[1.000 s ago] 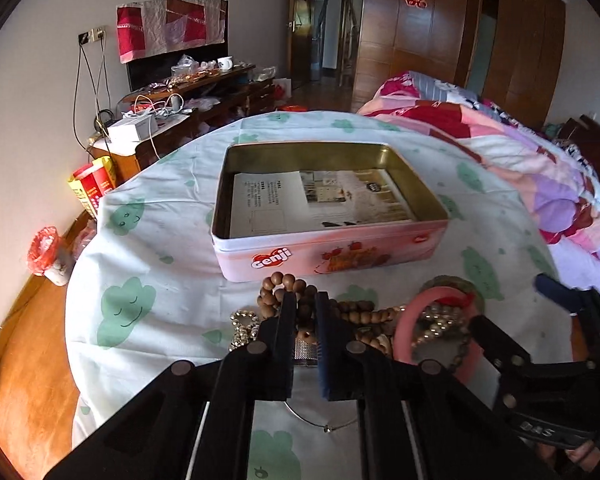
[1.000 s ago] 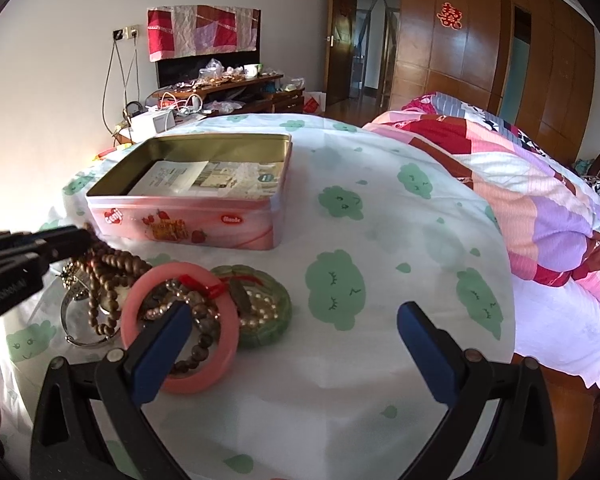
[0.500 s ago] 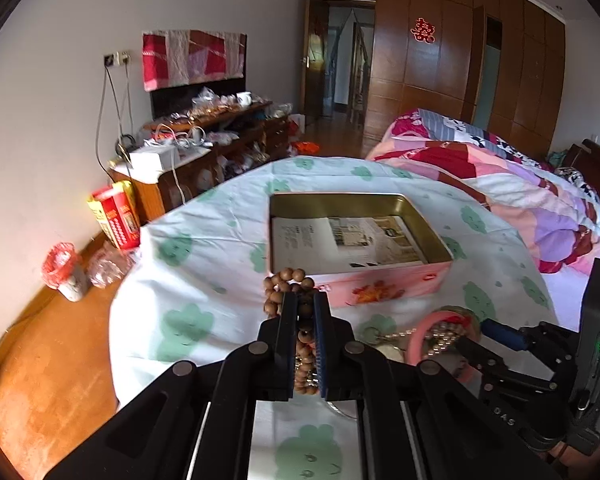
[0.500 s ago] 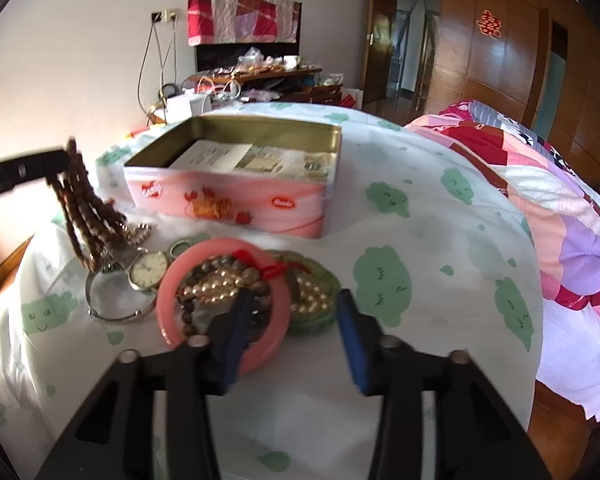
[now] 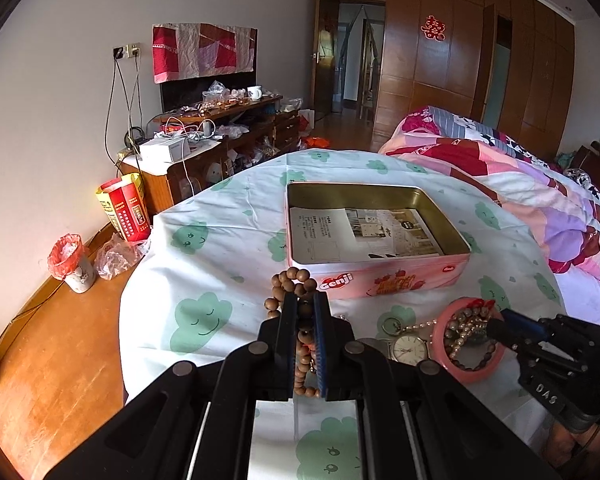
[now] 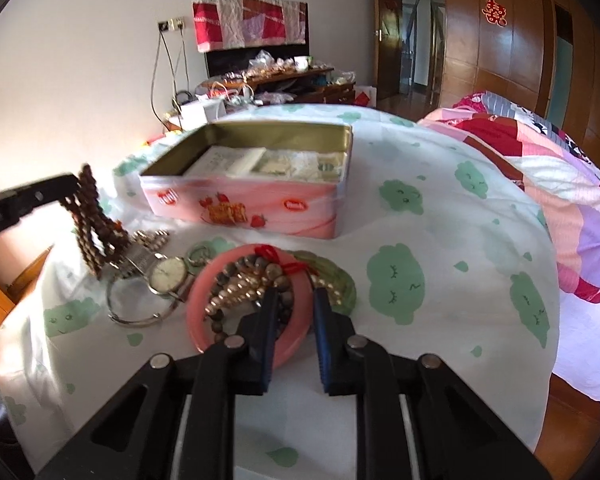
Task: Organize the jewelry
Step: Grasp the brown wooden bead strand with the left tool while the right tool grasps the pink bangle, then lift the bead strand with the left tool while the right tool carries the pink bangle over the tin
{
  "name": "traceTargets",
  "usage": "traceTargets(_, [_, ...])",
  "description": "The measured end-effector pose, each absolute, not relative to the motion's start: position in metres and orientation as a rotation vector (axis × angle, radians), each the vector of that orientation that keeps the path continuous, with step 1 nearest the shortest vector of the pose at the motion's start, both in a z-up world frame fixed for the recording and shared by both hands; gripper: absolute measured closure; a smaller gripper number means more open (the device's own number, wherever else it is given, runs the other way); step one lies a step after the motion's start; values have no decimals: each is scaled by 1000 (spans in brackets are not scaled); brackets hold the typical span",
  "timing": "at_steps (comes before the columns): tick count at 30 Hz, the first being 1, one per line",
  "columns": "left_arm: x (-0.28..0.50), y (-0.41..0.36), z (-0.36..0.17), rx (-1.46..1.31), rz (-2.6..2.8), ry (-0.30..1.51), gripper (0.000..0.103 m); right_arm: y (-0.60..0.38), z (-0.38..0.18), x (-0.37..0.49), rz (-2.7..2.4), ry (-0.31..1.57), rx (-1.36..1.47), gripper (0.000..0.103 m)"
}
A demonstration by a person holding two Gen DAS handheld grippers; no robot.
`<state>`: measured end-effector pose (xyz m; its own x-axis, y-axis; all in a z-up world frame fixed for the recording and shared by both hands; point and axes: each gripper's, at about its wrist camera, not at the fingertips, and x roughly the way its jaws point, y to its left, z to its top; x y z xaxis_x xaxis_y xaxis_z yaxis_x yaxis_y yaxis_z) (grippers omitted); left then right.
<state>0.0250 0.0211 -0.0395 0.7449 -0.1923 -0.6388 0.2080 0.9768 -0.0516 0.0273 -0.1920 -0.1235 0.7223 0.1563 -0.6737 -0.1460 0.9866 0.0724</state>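
A table under a white cloth [image 5: 228, 240] printed with green clouds is carrying all the jewelry. A bed with a patchwork quilt [image 5: 532, 184] is lying to the right of it, and a cluttered wooden cabinet [image 5: 220, 132] is standing against the far wall.

An open pink tin [image 5: 380, 280] marked "Genji" is sitting near the middle of the cloth, with a printed sheet [image 5: 356, 232] lying flat on its bottom.

The left gripper [image 5: 305, 312] is hanging above the cloth just in front of the tin's near left corner. Its 2 fingers are pressing together on a wooden bead string [image 5: 296, 284], which is looping above the tips and dangling below them; in the right wrist view the string [image 6: 94, 228] is hanging off the cloth beside the loose pile.

The right gripper [image 6: 293, 300] is sitting low over the pile in front of the tin. Its 2 fingers are standing a narrow gap apart, straddling the near rim of a pink bangle [image 6: 252, 340]; whether the pads are touching the rim cannot be told.

Inside the bangle a dark bead bracelet [image 6: 260, 276] with red cord and a pearl strand [image 6: 236, 292] are lying heaped. A green bangle [image 6: 342, 288] is lying partly under its right edge. Just left, a wristwatch [image 6: 168, 274], a thin metal ring bangle [image 6: 136, 308] and a small keyring [image 6: 198, 254] are resting on the cloth.
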Motion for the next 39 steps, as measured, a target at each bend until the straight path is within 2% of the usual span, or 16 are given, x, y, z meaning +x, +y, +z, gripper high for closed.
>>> traceTargets(15, [24, 19, -41, 21, -229, 704, 96, -203, -107, 25, 197, 684, 65, 83])
traceTargets(16, [24, 19, -41, 22, -229, 702, 96, -205, -104, 24, 201, 669, 74, 89])
traceTargets(20, [24, 17, -44, 25, -233, 710, 96, -207, -89, 17, 216, 600, 71, 90])
traceTargets(31, [25, 18, -45, 21, -236, 712, 96, -213, -115, 32, 194, 723, 81, 90])
traceTargets(35, [25, 18, -45, 22, -236, 712, 96, -215, -120, 34, 203, 751, 93, 85])
traceTargets(37, [25, 18, -45, 20, -236, 711, 96, -213, -122, 33, 206, 765, 85, 78])
traceTargets(39, [25, 18, -45, 22, -235, 711, 96, -212, -125, 32, 213, 774, 78, 78])
